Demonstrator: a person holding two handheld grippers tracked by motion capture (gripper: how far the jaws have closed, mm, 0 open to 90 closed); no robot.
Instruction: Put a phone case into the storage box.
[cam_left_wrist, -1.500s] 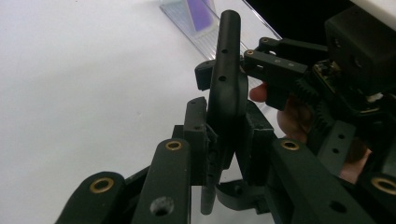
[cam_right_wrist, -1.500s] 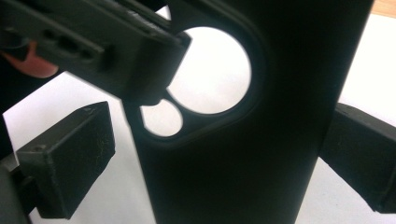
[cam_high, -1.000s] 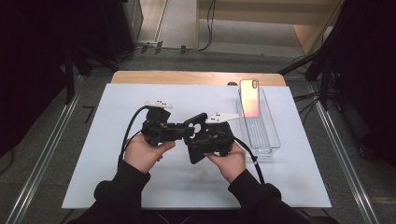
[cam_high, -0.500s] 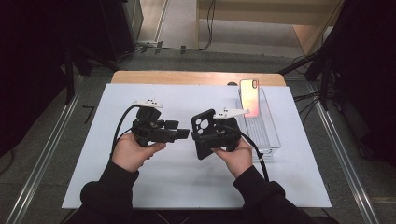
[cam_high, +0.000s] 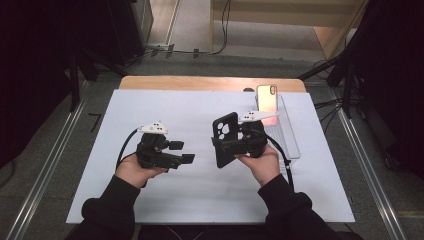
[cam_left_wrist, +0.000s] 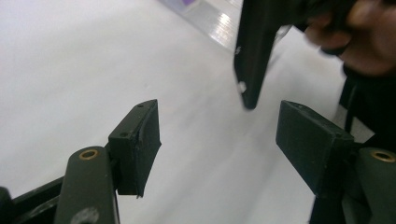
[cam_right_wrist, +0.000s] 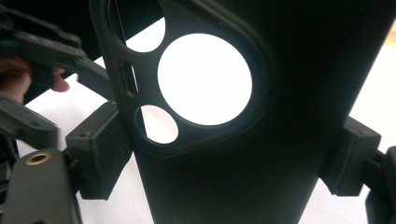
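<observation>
A black phone case (cam_high: 225, 139) with round camera cut-outs stands upright above the white mat, and my right gripper (cam_high: 228, 146) is shut on it. In the right gripper view the case (cam_right_wrist: 243, 140) sits between both pads (cam_right_wrist: 100, 154). My left gripper (cam_high: 181, 152) hovers low over the mat to the left of the case, apart from it. Its jaws have just been opening, and nothing is between them. In the left gripper view my left gripper (cam_left_wrist: 219, 140) stands open, with the case's edge (cam_left_wrist: 252, 60) farther off in the other hand (cam_left_wrist: 369, 37).
A phone (cam_high: 267, 99) with a pink-orange screen leans at the far end of a clear tray (cam_high: 290, 137), right of the case. The white mat (cam_high: 200, 200) covers most of the wooden table (cam_high: 200, 82). Cables trail from both grippers towards the person.
The two grippers were together at the case; the left one has drawn away to the left and lower, with its jaws wider. The right one has shifted right, still carrying the case.
</observation>
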